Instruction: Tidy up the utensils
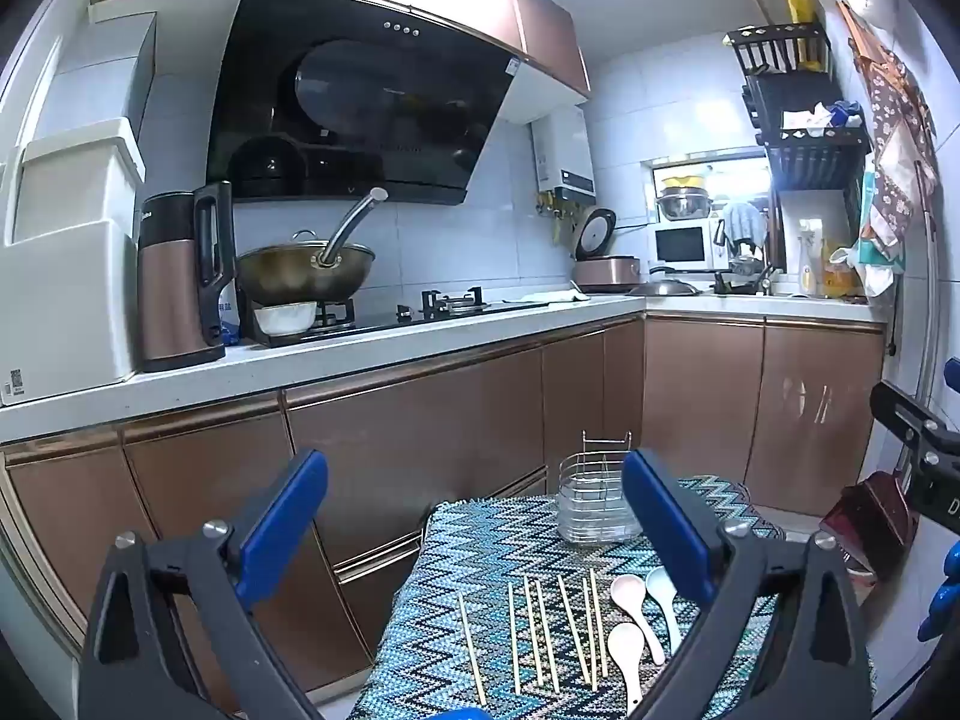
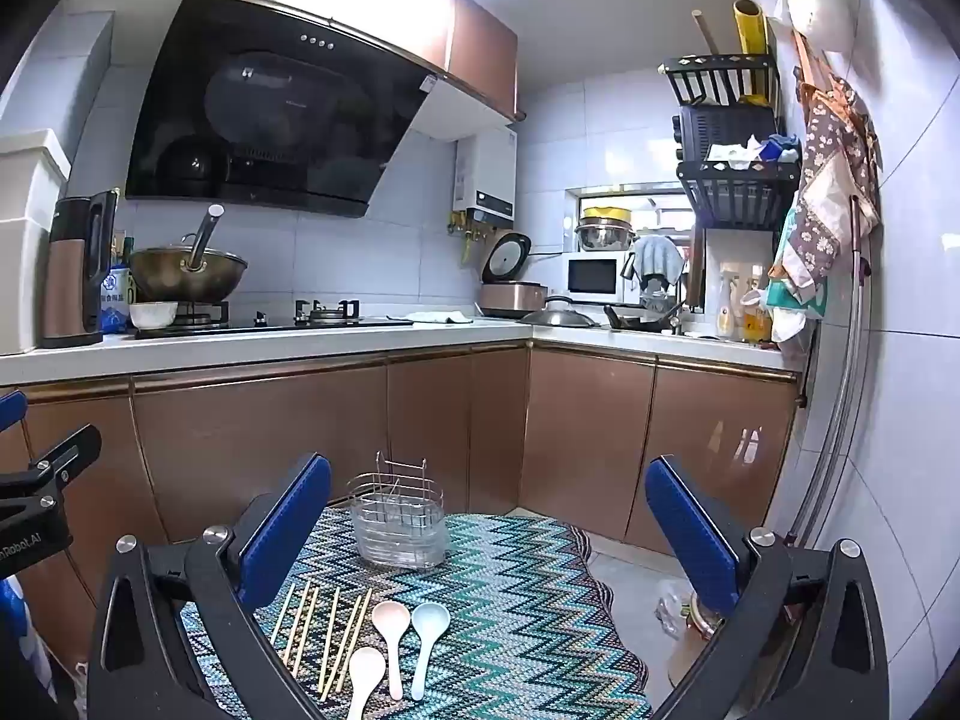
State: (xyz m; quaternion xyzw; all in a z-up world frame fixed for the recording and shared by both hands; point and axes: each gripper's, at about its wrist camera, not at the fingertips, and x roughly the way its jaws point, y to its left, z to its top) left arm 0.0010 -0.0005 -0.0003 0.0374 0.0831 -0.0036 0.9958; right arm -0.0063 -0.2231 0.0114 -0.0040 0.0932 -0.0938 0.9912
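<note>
— Left gripper [image 1: 474,516]: how does it stand?

— Blue-padded jaws spread wide, nothing between them, hovering above the near end of the small table covered in a blue-and-teal zigzag woven cloth [image 1: 480,540]. The right gripper [image 2: 489,519] is the same: fully apart, empty.

— Where are the utensils?

— Seven pale wooden chopsticks [image 1: 540,630] lie flat in a loose row on the cloth, long axes running from the near edge toward the far one. Just right of them lie three plastic spoons: pink spoon [image 2: 389,624], pale blue spoon [image 2: 429,621] and cream spoon [image 2: 366,675], bowls toward the far edge, handles toward the camera. The wire-and-clear-plastic utensil holder [image 2: 399,525] stands upright near the far edge, well apart from them.

— Do the views differ?

— The right wrist shows bare cloth to the right of the spoons and holder, and its scalloped right edge over the grey floor [image 2: 624,576]. The left wrist shows the table's left edge close to the copper-brown cabinet doors [image 1: 420,420], and part of the right gripper at its right margin.
</note>
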